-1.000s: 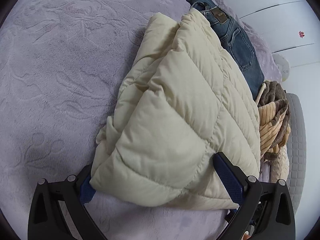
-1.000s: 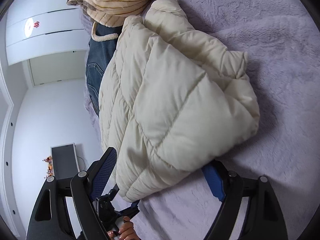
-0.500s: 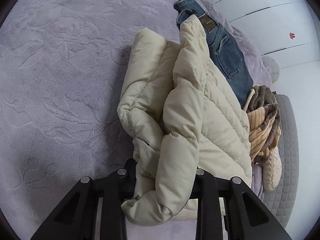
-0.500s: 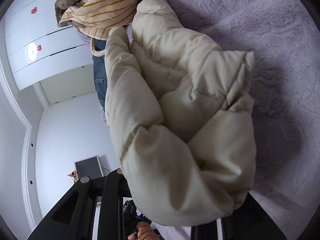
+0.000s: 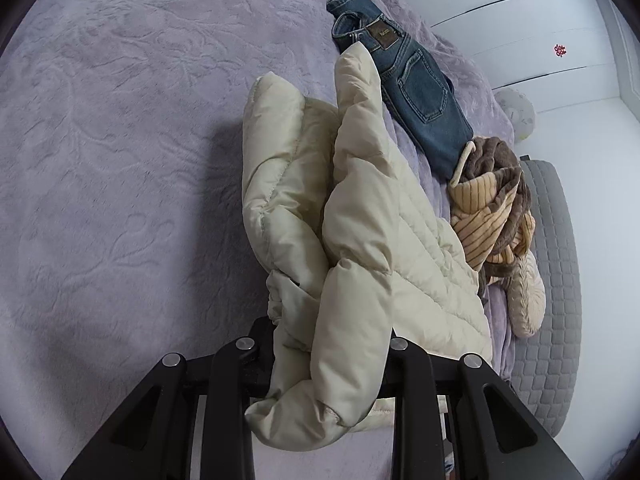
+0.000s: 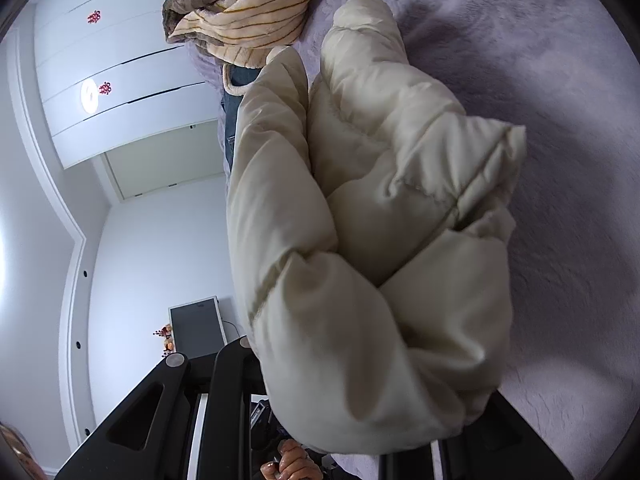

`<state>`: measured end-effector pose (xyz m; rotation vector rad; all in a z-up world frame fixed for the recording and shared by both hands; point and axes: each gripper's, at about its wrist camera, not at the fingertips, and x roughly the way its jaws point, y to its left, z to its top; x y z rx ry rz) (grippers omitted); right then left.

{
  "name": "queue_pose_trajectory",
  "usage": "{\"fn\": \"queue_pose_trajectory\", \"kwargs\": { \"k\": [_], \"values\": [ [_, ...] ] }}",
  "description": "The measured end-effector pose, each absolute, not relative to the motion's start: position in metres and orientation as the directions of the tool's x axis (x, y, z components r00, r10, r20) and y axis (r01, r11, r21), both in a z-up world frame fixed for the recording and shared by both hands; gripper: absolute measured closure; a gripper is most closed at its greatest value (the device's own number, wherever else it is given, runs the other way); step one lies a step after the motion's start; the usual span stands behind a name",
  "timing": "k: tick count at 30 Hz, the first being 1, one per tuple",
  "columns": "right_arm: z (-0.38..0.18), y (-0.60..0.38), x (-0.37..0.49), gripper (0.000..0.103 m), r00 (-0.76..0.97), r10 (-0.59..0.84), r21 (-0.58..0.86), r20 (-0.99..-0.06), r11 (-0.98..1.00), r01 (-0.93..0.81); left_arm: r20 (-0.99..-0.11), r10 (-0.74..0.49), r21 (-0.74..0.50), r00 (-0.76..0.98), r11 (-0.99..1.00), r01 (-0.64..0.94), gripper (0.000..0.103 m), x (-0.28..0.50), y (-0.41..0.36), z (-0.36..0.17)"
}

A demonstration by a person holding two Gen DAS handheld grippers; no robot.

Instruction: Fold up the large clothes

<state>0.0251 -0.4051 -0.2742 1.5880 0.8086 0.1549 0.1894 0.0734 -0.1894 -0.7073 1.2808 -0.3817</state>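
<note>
Gripping one end of the folded cream puffer jacket [image 5: 360, 248], the left gripper [image 5: 324, 364] has its black fingers [image 5: 404, 368] pinched in on the padding, whose bulge hides the blue pads. The right gripper [image 6: 360, 412] clamps the opposite end of the same jacket [image 6: 380, 240] — its right-hand finger is almost wholly buried behind the fabric, only the left one [image 6: 228, 380] showing. The jacket bunches between the two, partly off the lilac bedspread [image 5: 120, 160], with its far end toward the jeans [image 5: 408, 84]. Those jeans lie flat near the bed's far edge, their lower legs covered by a heap of brown and striped tan blanket [image 5: 492, 208]. A pale knitted piece [image 5: 528, 296] lies just beyond it, too crumpled to identify. In the right wrist view a hand [image 6: 292, 464] is cut off at the bottom edge — and the lens rim crops the white wardrobe [image 6: 120, 80].
</note>
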Motion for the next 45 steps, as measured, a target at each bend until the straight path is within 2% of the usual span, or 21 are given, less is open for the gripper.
{"fn": "queue_pose_trajectory", "kwargs": {
  "k": [8, 12, 14, 16, 18, 19, 21, 27, 29, 36, 38, 39, 43, 45],
  "values": [
    [-0.287, -0.388, -0.017, 0.08, 0.738, 0.571, 0.894, -0.359, -0.016, 0.448, -0.779, -0.6, -0.623, 0.182, 0.773, -0.121, 0.073, 0.142, 0.09, -0.202],
    [-0.296, -0.386, -0.016, 0.08, 0.712, 0.572, 0.869, -0.406, 0.002, 0.494, -0.809, -0.572, -0.587, 0.134, 0.799, -0.134, 0.07, 0.128, 0.093, -0.217],
    [-0.305, -0.387, -0.023, 0.079, 0.702, 0.572, 0.857, -0.424, 0.005, 0.515, -0.826, -0.55, -0.563, 0.125, 0.815, -0.139, 0.062, 0.121, 0.099, -0.221],
    [-0.31, -0.387, -0.024, 0.078, 0.693, 0.569, 0.847, -0.443, 0.012, 0.532, -0.848, -0.516, -0.529, 0.118, 0.837, -0.144, 0.046, 0.119, 0.101, -0.222],
    [-0.313, -0.388, -0.018, 0.073, 0.688, 0.565, 0.84, -0.455, 0.015, 0.543, -0.863, -0.493, -0.504, 0.109, 0.851, -0.145, 0.039, 0.118, 0.102, -0.222],
    [-0.312, -0.388, -0.016, 0.072, 0.681, 0.564, 0.834, -0.467, 0.025, 0.551, -0.874, -0.474, -0.485, 0.102, 0.862, -0.146, 0.031, 0.119, 0.103, -0.221],
    [-0.31, -0.389, -0.012, 0.067, 0.665, 0.563, 0.822, -0.491, 0.047, 0.568, -0.896, -0.433, -0.444, 0.102, 0.884, -0.146, 0.024, 0.118, 0.107, -0.218],
    [-0.299, -0.394, -0.003, 0.041, 0.586, 0.564, 0.766, -0.581, 0.135, 0.629, -0.921, -0.365, -0.377, 0.134, 0.923, -0.079, 0.024, 0.118, 0.11, -0.196],
    [-0.293, -0.394, -0.003, 0.036, 0.56, 0.579, 0.758, -0.592, 0.163, 0.632, -0.929, -0.339, -0.349, 0.146, 0.936, -0.046, 0.024, 0.118, 0.108, -0.189],
    [-0.264, -0.384, 0.004, 0.035, 0.444, 0.606, 0.719, -0.66, 0.337, 0.607, -0.948, -0.276, -0.274, 0.16, 0.961, 0.035, 0.024, 0.124, 0.093, -0.172],
    [-0.256, -0.377, 0.011, 0.035, 0.408, 0.611, 0.707, -0.678, 0.391, 0.589, -0.947, -0.269, -0.265, 0.174, 0.963, 0.047, 0.013, 0.126, 0.089, -0.168],
    [-0.253, -0.373, 0.016, 0.035, 0.391, 0.613, 0.702, -0.687, 0.418, 0.577, -0.947, -0.264, -0.258, 0.186, 0.965, 0.053, 0.0, 0.127, 0.088, -0.165],
    [-0.237, -0.35, 0.014, 0.035, 0.336, 0.618, 0.689, -0.711, 0.513, 0.513, -0.943, -0.251, -0.239, 0.217, 0.968, 0.077, 0.0, 0.13, 0.081, -0.159],
    [-0.23, -0.338, 0.026, 0.027, 0.311, 0.609, 0.673, -0.73, 0.564, 0.478, -0.943, -0.253, -0.241, 0.218, 0.967, 0.079, 0.0, 0.132, 0.08, -0.159]
  ]
}}
